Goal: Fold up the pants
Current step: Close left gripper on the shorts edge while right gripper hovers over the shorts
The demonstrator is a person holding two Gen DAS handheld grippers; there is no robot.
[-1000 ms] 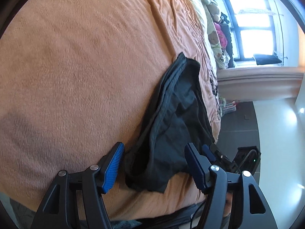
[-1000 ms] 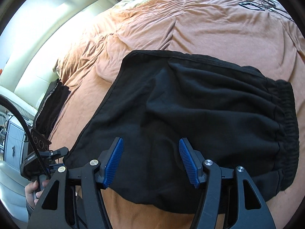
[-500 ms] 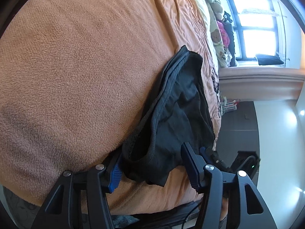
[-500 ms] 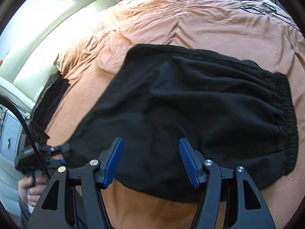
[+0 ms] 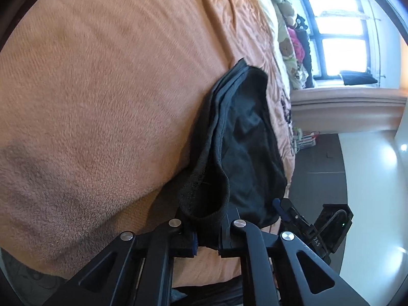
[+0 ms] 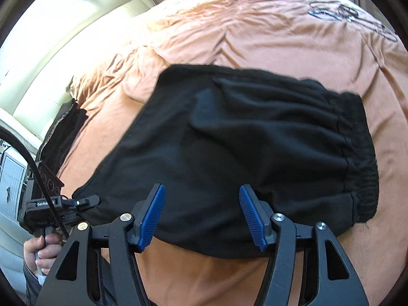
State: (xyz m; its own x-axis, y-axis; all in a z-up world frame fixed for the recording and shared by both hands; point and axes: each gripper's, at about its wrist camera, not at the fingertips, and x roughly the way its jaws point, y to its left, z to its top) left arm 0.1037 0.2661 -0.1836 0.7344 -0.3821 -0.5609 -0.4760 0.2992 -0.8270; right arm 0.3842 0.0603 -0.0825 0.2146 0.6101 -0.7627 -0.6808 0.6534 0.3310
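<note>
Fingers of the left gripper have just closed on the pants hem; right gripper stays wide.

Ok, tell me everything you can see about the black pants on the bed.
The black pants are soft knit fabric with a gathered elastic waistband. They lie spread and wrinkled across the orange blanket. The left gripper has just closed on the cuffed hem end; the right gripper hangs open above the near edge.

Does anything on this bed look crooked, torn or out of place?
Nothing looks damaged. The black pants lie rumpled and slightly askew on the orange blanket, and the left tool has bunched up one hem. That is ordinary for folding.
</note>
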